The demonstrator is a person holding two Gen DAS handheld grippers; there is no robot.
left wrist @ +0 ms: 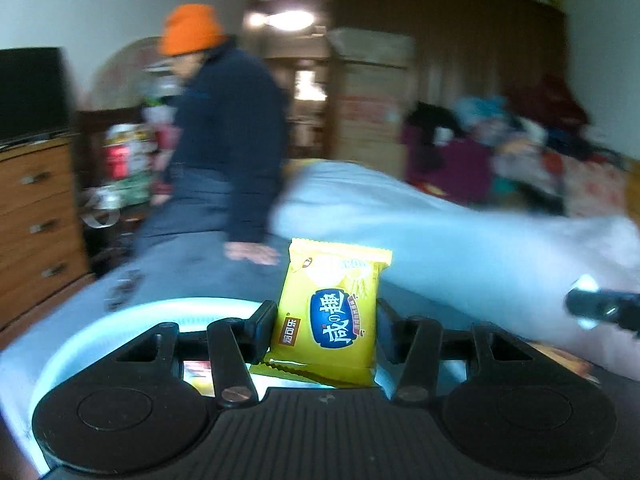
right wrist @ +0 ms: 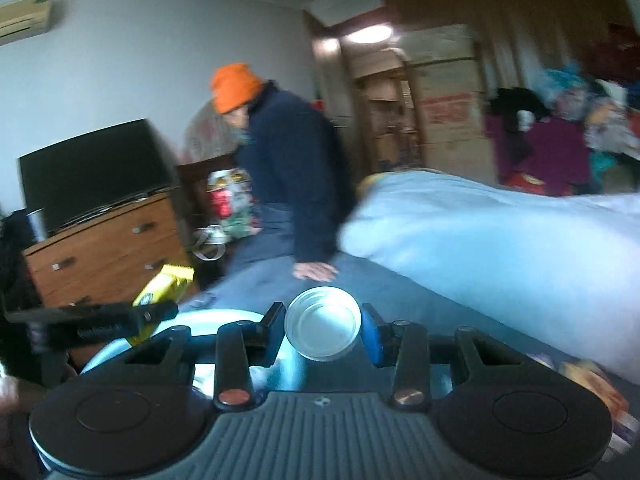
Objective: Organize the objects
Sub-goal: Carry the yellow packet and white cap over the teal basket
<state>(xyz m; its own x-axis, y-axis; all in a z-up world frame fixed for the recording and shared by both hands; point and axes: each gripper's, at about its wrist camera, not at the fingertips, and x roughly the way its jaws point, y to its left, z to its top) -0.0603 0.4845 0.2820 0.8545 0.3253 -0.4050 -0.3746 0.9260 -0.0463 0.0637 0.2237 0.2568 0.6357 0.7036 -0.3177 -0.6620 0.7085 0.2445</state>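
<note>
Left claw (left wrist: 326, 326) clamps yellow snack packet (left wrist: 334, 304) upright above white basin (left wrist: 120, 316); right claw (right wrist: 322, 326) grips clear round lid (right wrist: 322, 328).

Yellow snack packet (left wrist: 328, 312) — crimped top and bottom seams, blue oval label with white characters, small brown tag at its lower left — stands upright, pinched at both side edges by the left claw (left wrist: 326, 326) above a pale blue basin (left wrist: 120, 312). Round clear plastic lid (right wrist: 323, 323) with ribbed rim, hollow side toward the camera, tilted — gripped edge-to-edge in the right claw (right wrist: 323, 330), over the dark bed cover.
</note>
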